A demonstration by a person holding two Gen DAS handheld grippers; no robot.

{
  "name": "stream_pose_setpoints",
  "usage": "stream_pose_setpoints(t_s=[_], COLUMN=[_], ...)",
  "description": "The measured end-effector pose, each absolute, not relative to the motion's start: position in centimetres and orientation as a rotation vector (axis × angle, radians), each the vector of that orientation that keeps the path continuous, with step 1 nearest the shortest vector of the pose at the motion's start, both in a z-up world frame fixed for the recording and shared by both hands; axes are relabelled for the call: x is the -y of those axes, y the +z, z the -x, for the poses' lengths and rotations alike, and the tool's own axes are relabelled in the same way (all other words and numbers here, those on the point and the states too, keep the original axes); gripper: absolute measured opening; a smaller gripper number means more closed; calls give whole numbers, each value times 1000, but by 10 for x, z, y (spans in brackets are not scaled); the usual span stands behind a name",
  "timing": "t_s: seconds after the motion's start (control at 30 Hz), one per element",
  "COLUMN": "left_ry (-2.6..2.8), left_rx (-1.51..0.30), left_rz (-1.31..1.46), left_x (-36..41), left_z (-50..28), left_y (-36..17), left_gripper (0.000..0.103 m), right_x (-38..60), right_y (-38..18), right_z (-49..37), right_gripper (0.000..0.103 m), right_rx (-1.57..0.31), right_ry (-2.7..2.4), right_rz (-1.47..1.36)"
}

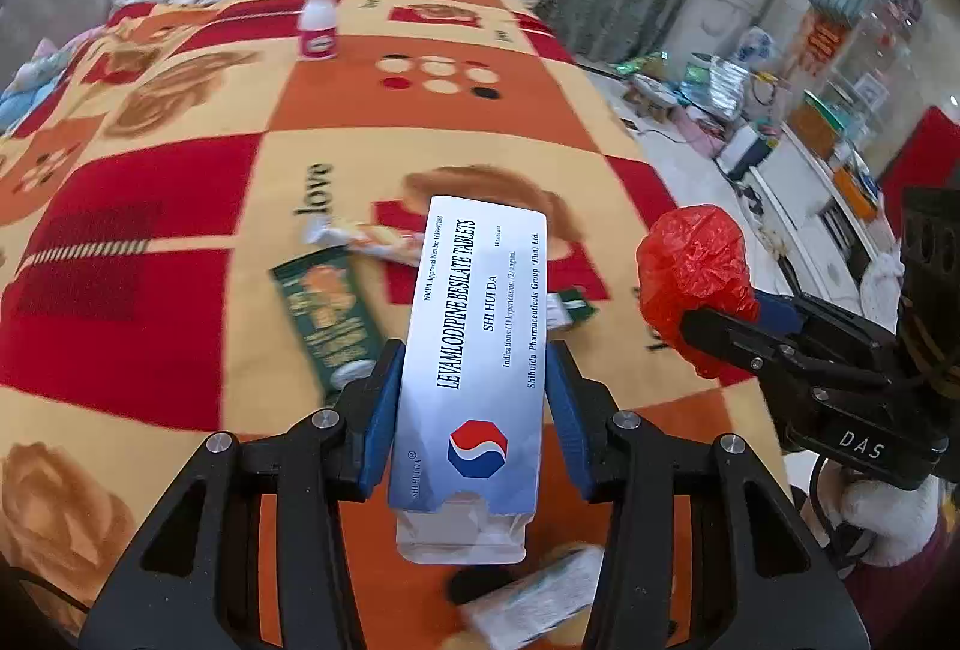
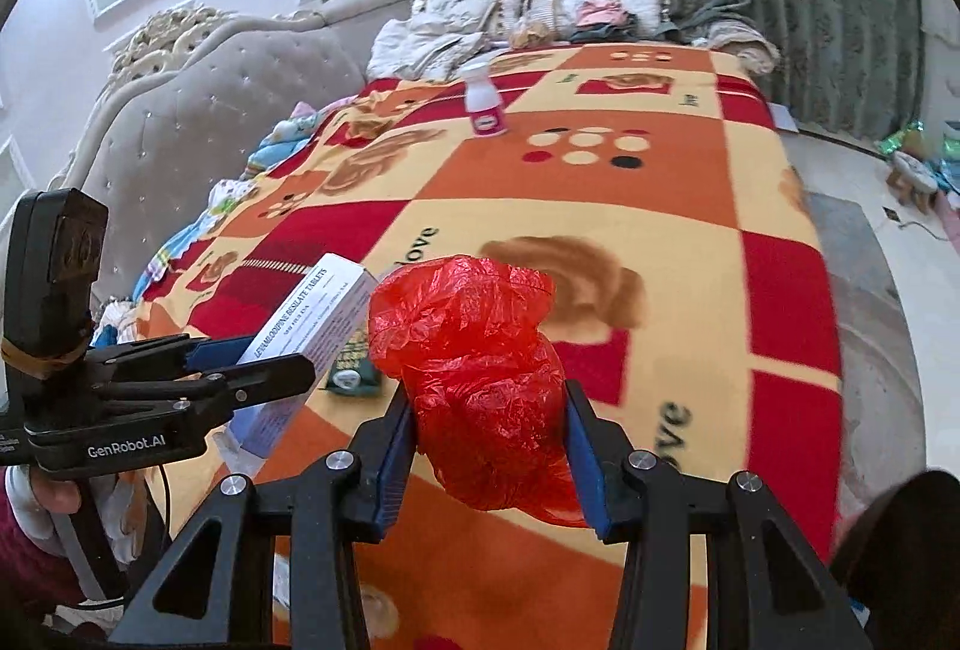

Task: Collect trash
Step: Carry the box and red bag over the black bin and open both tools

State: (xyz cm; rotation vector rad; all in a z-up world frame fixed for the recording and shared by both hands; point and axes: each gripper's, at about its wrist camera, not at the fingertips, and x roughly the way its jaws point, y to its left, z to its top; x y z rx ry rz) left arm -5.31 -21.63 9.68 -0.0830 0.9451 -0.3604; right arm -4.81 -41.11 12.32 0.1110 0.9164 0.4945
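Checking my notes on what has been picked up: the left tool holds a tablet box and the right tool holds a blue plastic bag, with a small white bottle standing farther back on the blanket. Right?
Nearly. The plastic bag in the right tool is red, not blue, as the right wrist view shows. The left tool does hold the tablet box, and the white bottle stands farther back on the blanket.

left gripper (image 1: 474, 380) clamps tablet box (image 1: 474, 344) | right gripper (image 1: 714, 317) grips red bag (image 1: 690, 260)

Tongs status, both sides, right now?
Left tongs: closed on the tablet box.
Right tongs: closed on the crumpled red plastic bag.
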Motion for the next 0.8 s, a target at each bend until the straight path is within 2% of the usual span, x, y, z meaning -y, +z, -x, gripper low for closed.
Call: stream_pose_setpoints(t_s=[0.8], left_ry=[-582], left_rx=[-950], left_rz=[-31], left_x=[353], left_z=[69], left_y=[110], left_gripper=[45], right_x=[541], right_y=[122], right_z=[99], right_gripper=[45], right_rx=[-903], right_ry=[269], right_rz=[-234])
